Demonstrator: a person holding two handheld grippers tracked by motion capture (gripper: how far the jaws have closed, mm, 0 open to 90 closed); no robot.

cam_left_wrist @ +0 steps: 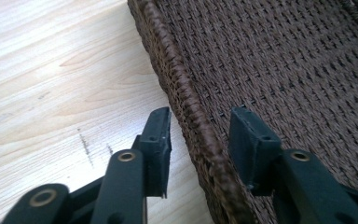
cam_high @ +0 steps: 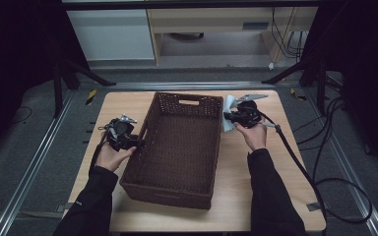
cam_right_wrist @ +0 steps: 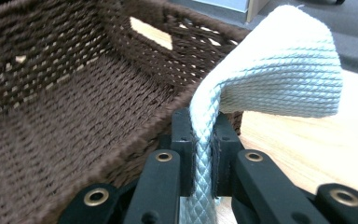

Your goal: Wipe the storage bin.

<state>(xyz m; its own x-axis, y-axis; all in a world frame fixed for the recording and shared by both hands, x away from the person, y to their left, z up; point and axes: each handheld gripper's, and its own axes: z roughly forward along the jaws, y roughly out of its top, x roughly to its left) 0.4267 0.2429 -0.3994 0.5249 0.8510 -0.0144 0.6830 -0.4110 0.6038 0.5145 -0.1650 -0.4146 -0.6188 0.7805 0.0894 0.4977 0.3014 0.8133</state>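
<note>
The pale, quilted white cloth (cam_right_wrist: 242, 88) is pinched between the black jaws of the right gripper (cam_right_wrist: 204, 140). The pads are pressed onto a folded edge, and the free part flops over to one side above them. In the high view the right gripper (cam_high: 232, 118) is held just outside the right rim of the dark brown rectangular woven basket (cam_high: 142, 172), towards its far corner, with the cloth (cam_high: 229, 114) hanging beside the wall and not yet over the opening.

The left gripper (cam_left_wrist: 199, 135) is set astride the basket's left rim (cam_left_wrist: 186, 100), one jaw outside over the light wooden tabletop (cam_left_wrist: 51, 70) and one inside over the woven floor. A gap is visible on both sides of the rim, so the jaws are spread and the wall is not clamped. In the high view the left gripper (cam_high: 137, 142) is seen at the near half of the left wall.

Progress, as judged:
- Cloth picked up and secured; this part appears done.
- Basket interior seen bare in all three views; nothing deposited yet.
- Basket steadying not in effect at present, since the left jaws stand off the rim.

Remaining, as judged:
- Cloth to be carried over the right rim and lowered inside.
- Right jaws to be parted once the cloth rests on the woven floor.
- Work is put at roughly the halfway mark.
</note>
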